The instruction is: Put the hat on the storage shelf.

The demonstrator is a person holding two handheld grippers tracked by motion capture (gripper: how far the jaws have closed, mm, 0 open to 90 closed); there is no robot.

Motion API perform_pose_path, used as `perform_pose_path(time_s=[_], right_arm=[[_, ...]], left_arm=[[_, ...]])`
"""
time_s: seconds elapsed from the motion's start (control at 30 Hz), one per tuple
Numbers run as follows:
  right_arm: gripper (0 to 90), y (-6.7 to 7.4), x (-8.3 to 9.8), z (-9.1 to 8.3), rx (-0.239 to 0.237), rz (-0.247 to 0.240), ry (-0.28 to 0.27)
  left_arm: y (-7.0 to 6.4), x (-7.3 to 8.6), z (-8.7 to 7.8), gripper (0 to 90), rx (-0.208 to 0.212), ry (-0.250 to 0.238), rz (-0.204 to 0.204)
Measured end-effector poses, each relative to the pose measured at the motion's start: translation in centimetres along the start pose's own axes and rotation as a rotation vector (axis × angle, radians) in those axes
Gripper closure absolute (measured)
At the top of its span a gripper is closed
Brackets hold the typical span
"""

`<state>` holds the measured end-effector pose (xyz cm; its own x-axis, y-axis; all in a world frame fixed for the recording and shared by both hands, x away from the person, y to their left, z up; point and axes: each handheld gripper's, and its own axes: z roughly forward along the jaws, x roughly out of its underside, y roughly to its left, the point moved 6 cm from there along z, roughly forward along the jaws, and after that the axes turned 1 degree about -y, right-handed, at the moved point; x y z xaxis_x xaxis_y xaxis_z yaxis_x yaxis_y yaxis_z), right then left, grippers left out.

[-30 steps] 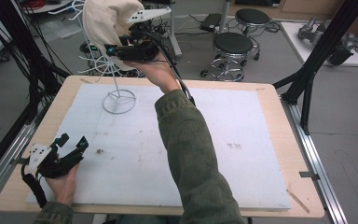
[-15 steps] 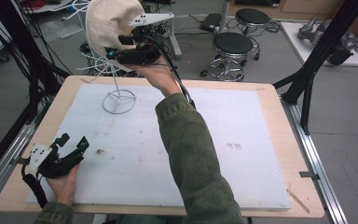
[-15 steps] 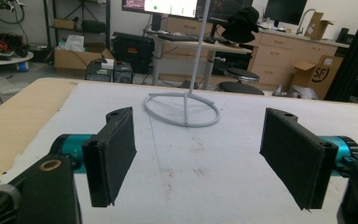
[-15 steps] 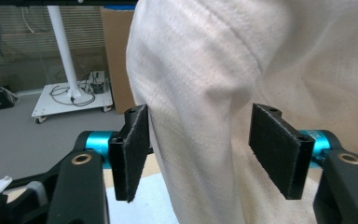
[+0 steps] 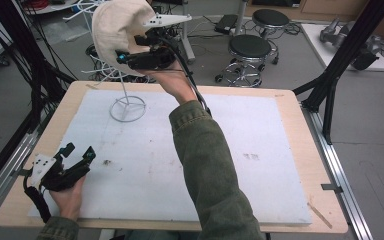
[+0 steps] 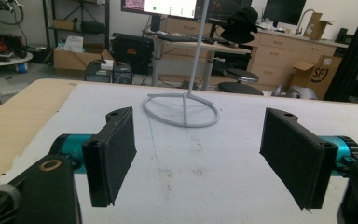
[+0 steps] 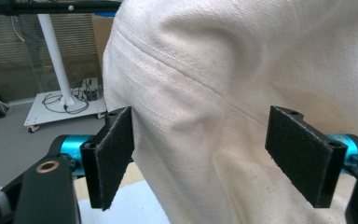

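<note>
Two grippers: both with fingers spread apart
Right gripper (image 5: 130, 56): raised, fingers either side of cream hat (image 5: 115, 30), not closed on it
Hat: atop white wire stand (image 5: 127, 106)
Left gripper (image 5: 77, 157): on table (image 5: 280, 130), empty

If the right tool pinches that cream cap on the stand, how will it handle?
The cream cap is creased, stitched cloth, so it will likely crumple rather than stay stiff. It probably lifts off lightly, though tugging could tip the thin wire stand.
</note>
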<state>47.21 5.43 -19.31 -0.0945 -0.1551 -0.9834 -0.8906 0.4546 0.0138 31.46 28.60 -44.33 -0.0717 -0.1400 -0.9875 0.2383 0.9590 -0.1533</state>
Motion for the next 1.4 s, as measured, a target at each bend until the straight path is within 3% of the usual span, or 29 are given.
perform_pose_path(time_s=[0.33, 0.6, 0.83, 1.4], right_arm=[[19.2, -0.2, 0.4, -0.2, -0.003, 0.012, -0.016], [14.9, 0.0, 0.5, -1.4, 0.036, 0.005, -0.036], [13.2, -0.1, 1.1, -3.9, 0.117, 0.015, -0.061], [14.2, -0.8, 3.8, -10.1, 0.220, 0.047, -0.099]], left_arm=[[0.0, 0.0, 0.0, 26.4, 0.000, 0.000, 0.002], [-0.3, 0.0, 0.0, 26.4, 0.010, 0.002, 0.006], [-0.5, 0.0, 0.1, 26.4, 0.014, 0.002, 0.007], [-0.5, -0.2, 0.2, 26.4, 0.016, -0.003, -0.004]])
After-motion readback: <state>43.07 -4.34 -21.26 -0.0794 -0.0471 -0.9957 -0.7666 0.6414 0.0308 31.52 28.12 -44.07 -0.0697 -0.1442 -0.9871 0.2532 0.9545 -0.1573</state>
